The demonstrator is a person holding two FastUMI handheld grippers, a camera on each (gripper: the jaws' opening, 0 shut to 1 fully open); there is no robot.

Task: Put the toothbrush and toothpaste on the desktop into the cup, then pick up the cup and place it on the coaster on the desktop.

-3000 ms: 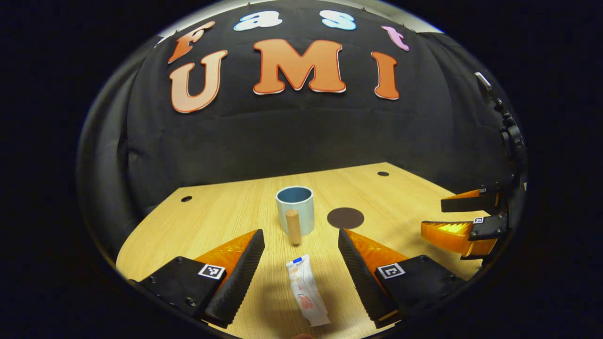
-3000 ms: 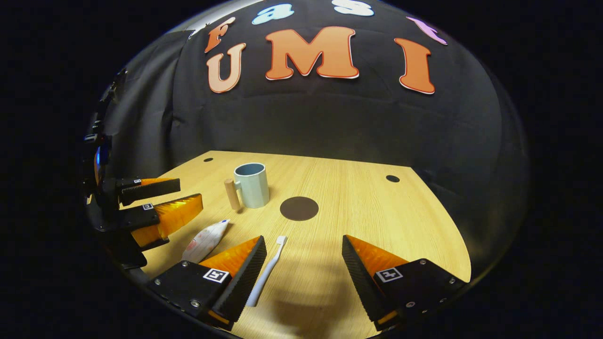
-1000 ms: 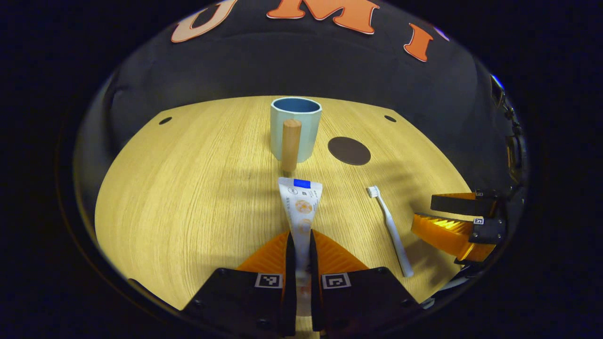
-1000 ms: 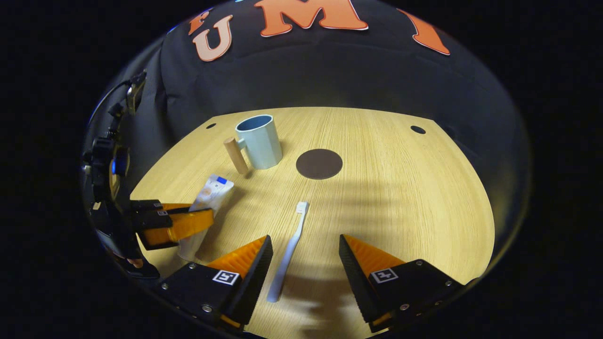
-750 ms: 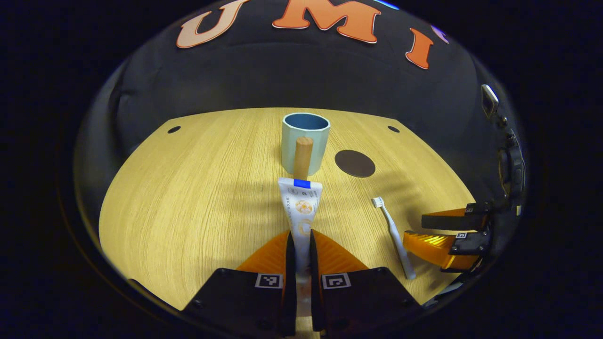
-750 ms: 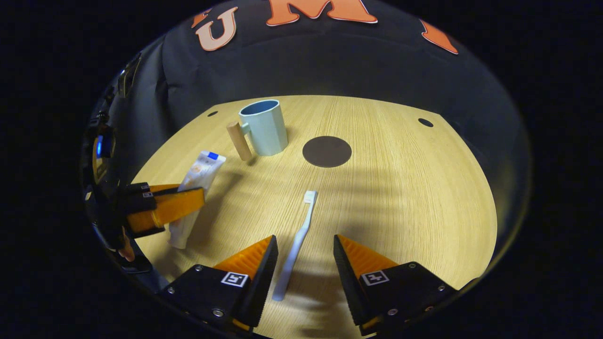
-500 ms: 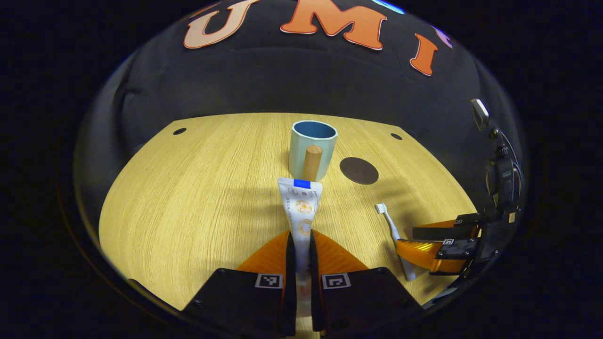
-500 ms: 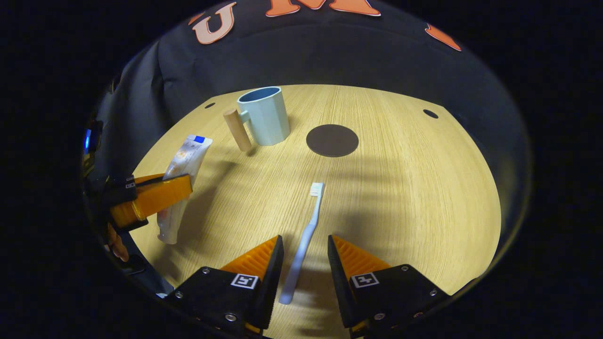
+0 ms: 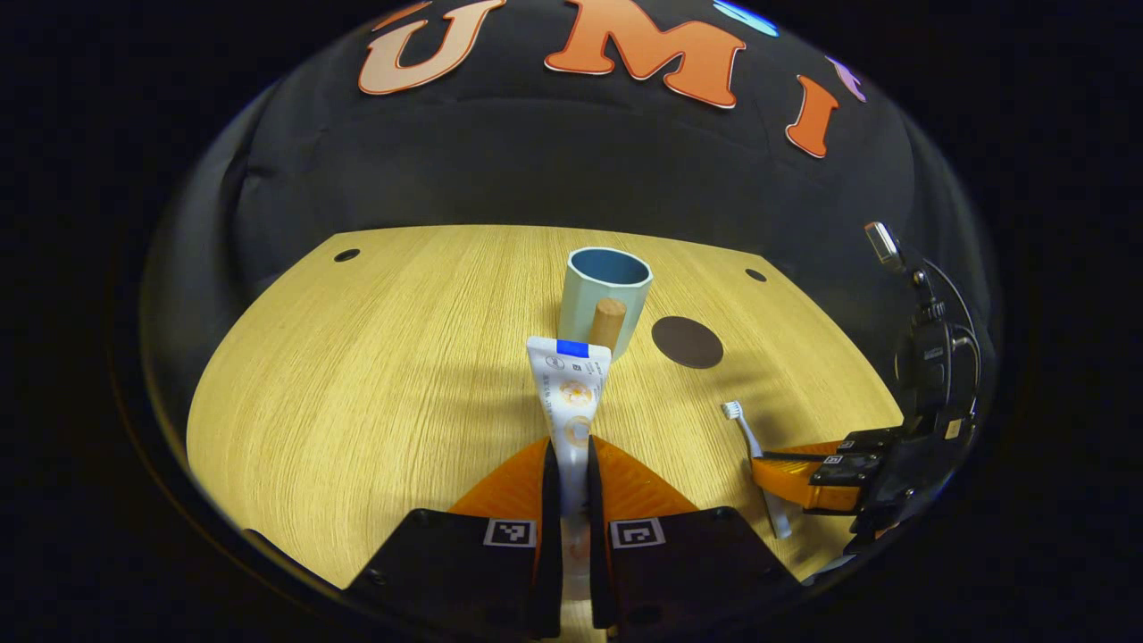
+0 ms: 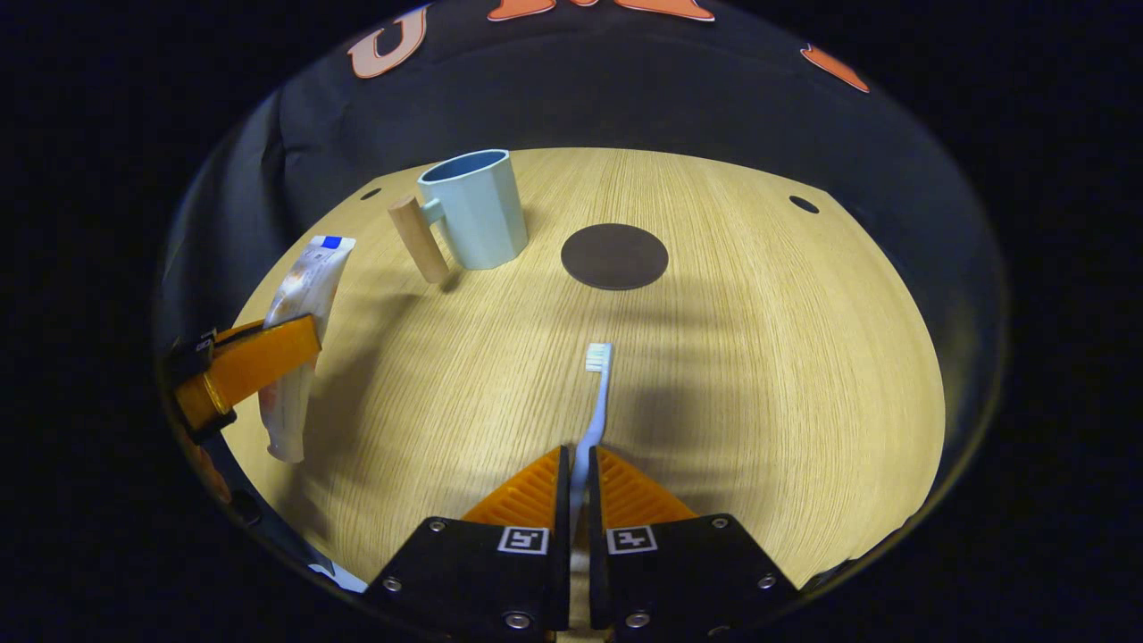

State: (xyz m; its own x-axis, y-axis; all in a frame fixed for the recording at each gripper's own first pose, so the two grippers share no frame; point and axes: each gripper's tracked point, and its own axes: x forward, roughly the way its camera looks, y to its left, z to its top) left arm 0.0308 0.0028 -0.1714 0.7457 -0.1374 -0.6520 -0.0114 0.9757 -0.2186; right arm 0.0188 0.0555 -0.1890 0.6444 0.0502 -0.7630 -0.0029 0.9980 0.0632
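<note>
My left gripper (image 9: pixel 570 446) is shut on a white toothpaste tube (image 9: pixel 570 388), held off the table with its blue-capped end pointing at the cup. The pale blue cup (image 9: pixel 603 295) with a wooden handle (image 9: pixel 608 323) stands upright beyond it. In the right gripper view my right gripper (image 10: pixel 579 455) is shut on the handle of a white toothbrush (image 10: pixel 596 393), bristles facing forward over the desktop. The cup (image 10: pixel 473 219) stands at the far left there, and the dark round coaster (image 10: pixel 614 255) lies to its right. The left gripper (image 10: pixel 246 362) with the tube (image 10: pixel 299 330) is at the left edge.
The wooden desktop (image 10: pixel 768 357) has small dark holes near its back corners (image 10: pixel 803 204). Black cloth walls close in behind. The right gripper (image 9: pixel 804 473) and its camera rig show at the right of the left gripper view, with the coaster (image 9: pixel 686 341) right of the cup.
My right gripper has closed on the toothbrush handle; half a second ago its fingers still stood apart beside it. The left gripper has risen a little with the toothpaste.
</note>
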